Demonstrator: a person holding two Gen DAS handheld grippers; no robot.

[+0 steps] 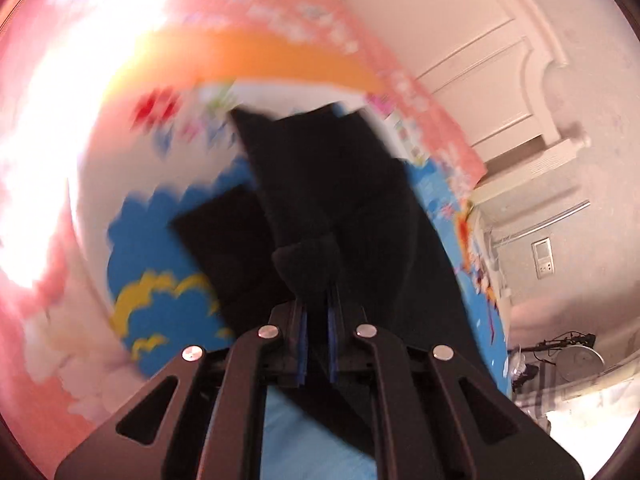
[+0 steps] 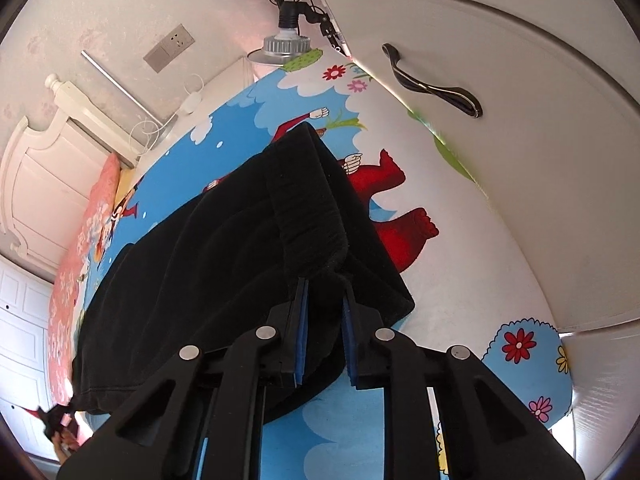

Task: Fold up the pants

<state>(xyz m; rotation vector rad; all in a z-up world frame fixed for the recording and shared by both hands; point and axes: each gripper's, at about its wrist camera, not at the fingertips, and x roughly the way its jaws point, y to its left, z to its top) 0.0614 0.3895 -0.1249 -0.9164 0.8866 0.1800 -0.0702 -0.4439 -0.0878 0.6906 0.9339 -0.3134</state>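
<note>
Black pants (image 2: 224,240) lie spread over a bed with a bright cartoon sheet (image 2: 400,400). My right gripper (image 2: 323,284) is shut on the ribbed waistband (image 2: 308,216), which bunches up between the blue pads. In the blurred left wrist view, my left gripper (image 1: 317,300) is shut on a bunched edge of the pants (image 1: 320,184); the cloth rises from its jaws and trails off over the sheet (image 1: 168,248). At the lower left edge of the right wrist view, the other gripper (image 2: 56,420) shows as a small dark shape at the pants' far end.
A pink floral quilt (image 2: 72,280) lies along the bed's far side by a white headboard (image 2: 44,168). White wardrobe doors (image 2: 500,160) with a dark handle (image 2: 432,88) stand close beside the bed. A lamp on a stand (image 2: 286,40) is at the bed's end.
</note>
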